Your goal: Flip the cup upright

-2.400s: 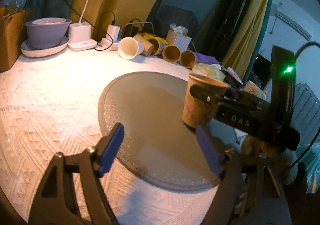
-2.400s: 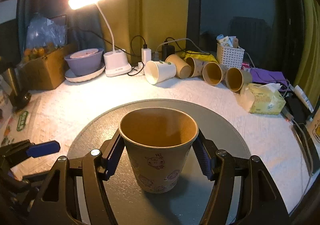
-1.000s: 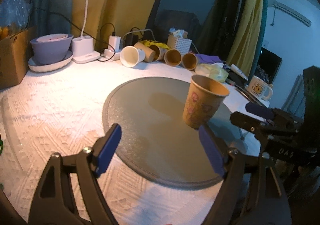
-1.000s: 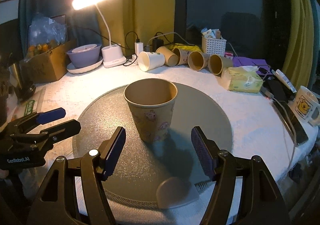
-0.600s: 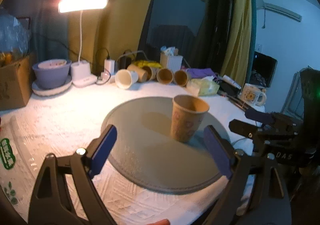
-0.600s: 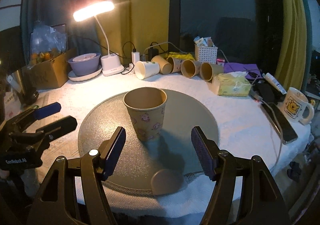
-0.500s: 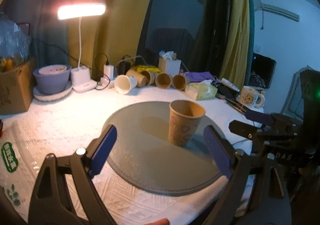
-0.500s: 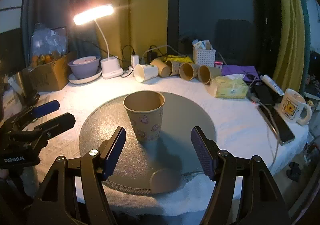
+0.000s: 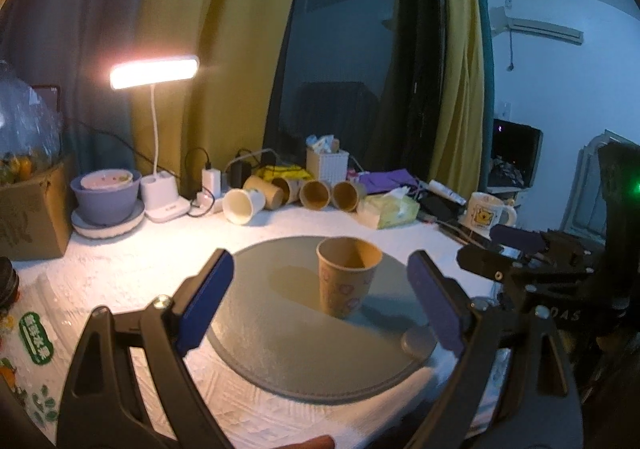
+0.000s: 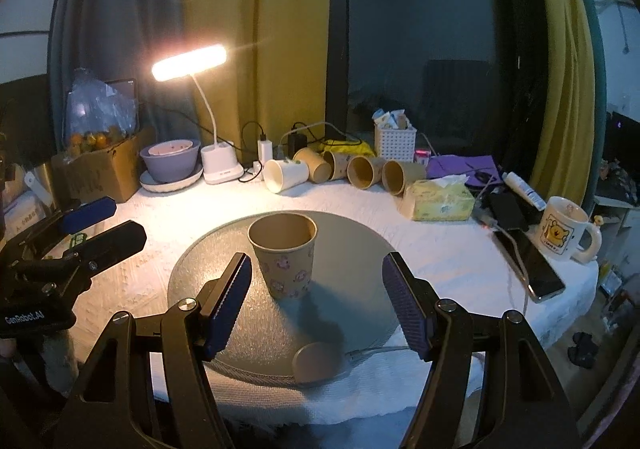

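Note:
A brown paper cup (image 9: 347,277) with small cartoon prints stands upright, mouth up, on a round grey mat (image 9: 288,333); it shows in the right wrist view (image 10: 284,254) too, on the mat (image 10: 360,249). My left gripper (image 9: 320,303) is open and empty, held back and above the mat's near edge. My right gripper (image 10: 318,309) is open and empty, also held back from the cup. The right gripper appears at the right of the left wrist view (image 9: 516,253), the left gripper at the left of the right wrist view (image 10: 100,227).
Several paper cups (image 10: 360,171) lie on their sides at the back. A lit desk lamp (image 10: 188,63), purple bowl (image 10: 170,159), cardboard box (image 10: 100,167), tissue pack (image 10: 440,197), white basket (image 10: 394,143), mug (image 10: 564,235) and phone (image 10: 528,265) ring the white-clothed table.
My right gripper let go of the upright cup and opened. Both grippers drew back and rose, so the cup looks smaller and farther.

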